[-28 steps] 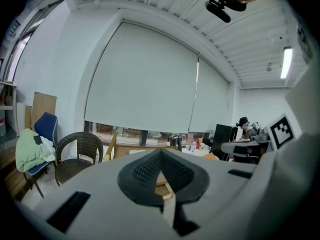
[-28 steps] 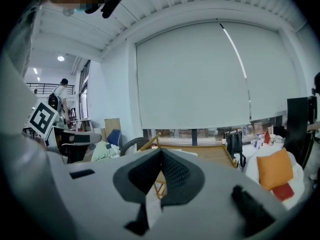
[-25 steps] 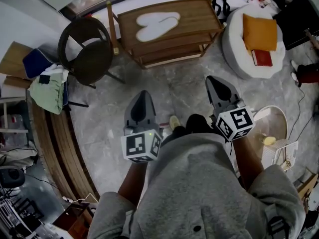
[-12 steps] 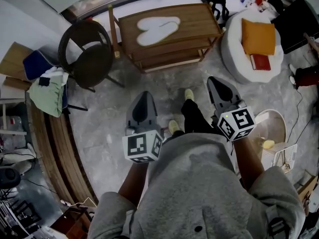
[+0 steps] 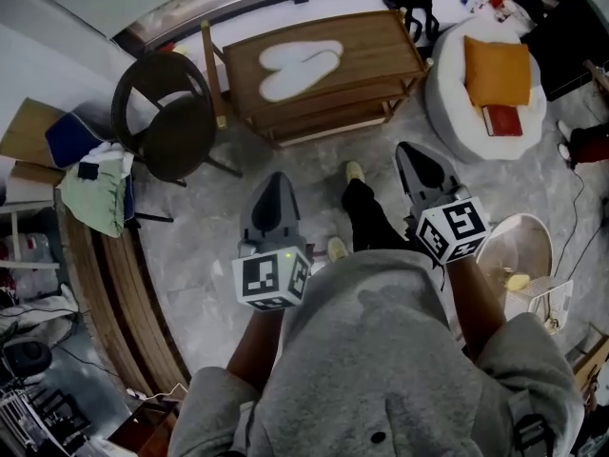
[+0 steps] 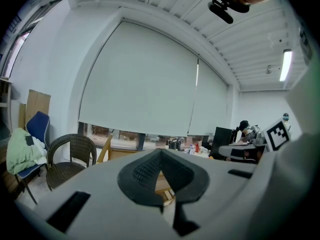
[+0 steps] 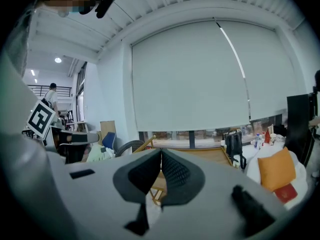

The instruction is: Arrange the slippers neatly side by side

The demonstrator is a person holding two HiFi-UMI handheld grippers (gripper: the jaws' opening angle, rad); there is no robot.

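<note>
Two white slippers (image 5: pixel 297 65) lie side by side, soles up, on top of the low wooden table (image 5: pixel 381 46) at the far middle of the head view. My left gripper (image 5: pixel 276 187) hangs over the floor well short of the table, jaws shut with nothing between them. My right gripper (image 5: pixel 411 157) is level with it on the right, also shut and empty. Both gripper views look level across the room; the left gripper (image 6: pixel 160 156) and the right gripper (image 7: pixel 161 156) show their pads pressed together. The slippers do not show in those views.
A dark wicker chair (image 5: pixel 166 112) stands left of the table, with a green cloth (image 5: pixel 95 184) on a blue chair beyond it. A white beanbag (image 5: pixel 481 103) with an orange cushion (image 5: pixel 495 69) sits at right. The person's leg and shoe (image 5: pixel 354 173) step forward between the grippers.
The person has stepped forward: one leg and a pale shoe now reach ahead between the grippers. Both grippers keep their place in the view and stay shut.
</note>
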